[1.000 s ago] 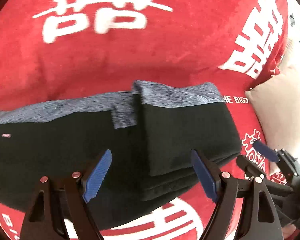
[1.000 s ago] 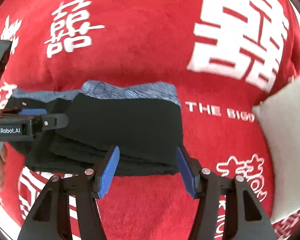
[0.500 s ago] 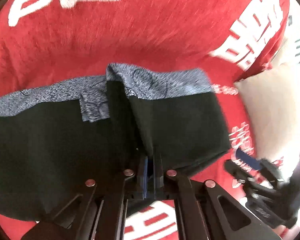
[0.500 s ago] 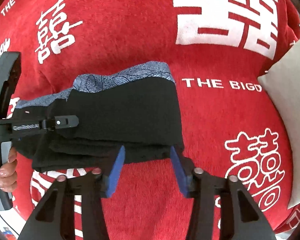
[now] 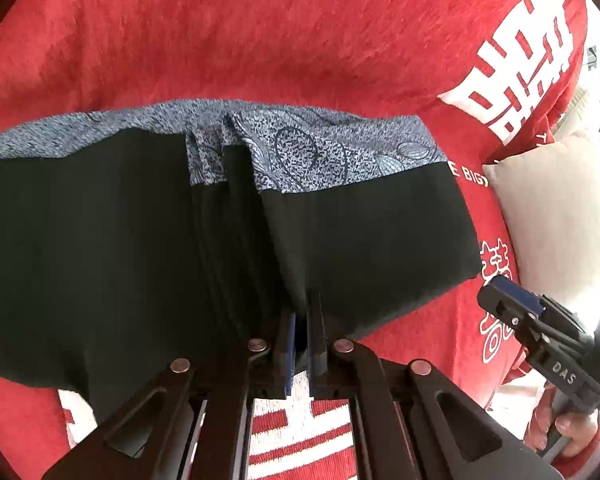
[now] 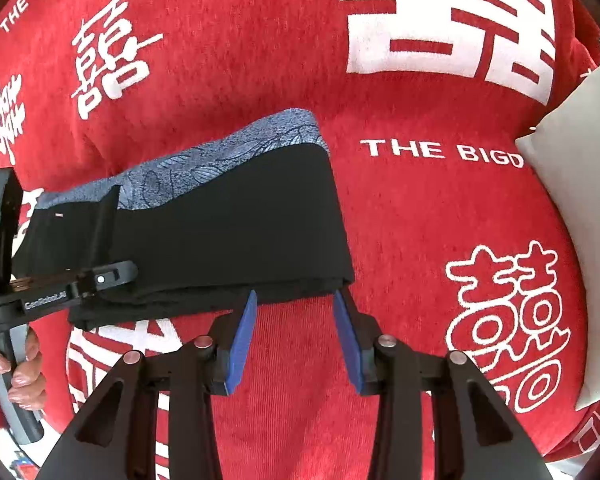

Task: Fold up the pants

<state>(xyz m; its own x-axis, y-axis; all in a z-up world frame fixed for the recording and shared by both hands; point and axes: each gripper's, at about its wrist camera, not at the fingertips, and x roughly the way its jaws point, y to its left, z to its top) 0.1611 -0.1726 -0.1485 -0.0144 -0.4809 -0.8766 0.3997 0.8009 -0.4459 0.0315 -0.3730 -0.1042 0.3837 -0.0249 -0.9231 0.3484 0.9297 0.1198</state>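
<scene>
The left gripper (image 5: 298,332) has its jaws pressed together on the near edge of the black pants (image 5: 360,248), pinching a fold of the dark cloth between the blue pads. From that pinch a raised crease runs straight ahead of the jaws to the blue-grey patterned waistband (image 5: 320,148) at the far edge. To either side of the jaws the pants spread flat over the red blanket (image 5: 300,48) (white characters and lettering printed across it).

The right gripper (image 6: 296,332) holds its jaws spread, with nothing between them. Its fingertips sit just at the near hem of the folded pants (image 6: 236,232), the stacked layers lying ahead and to the left of the jaws. A pale cushion (image 6: 580,184) lies well to the right of the jaws.
</scene>
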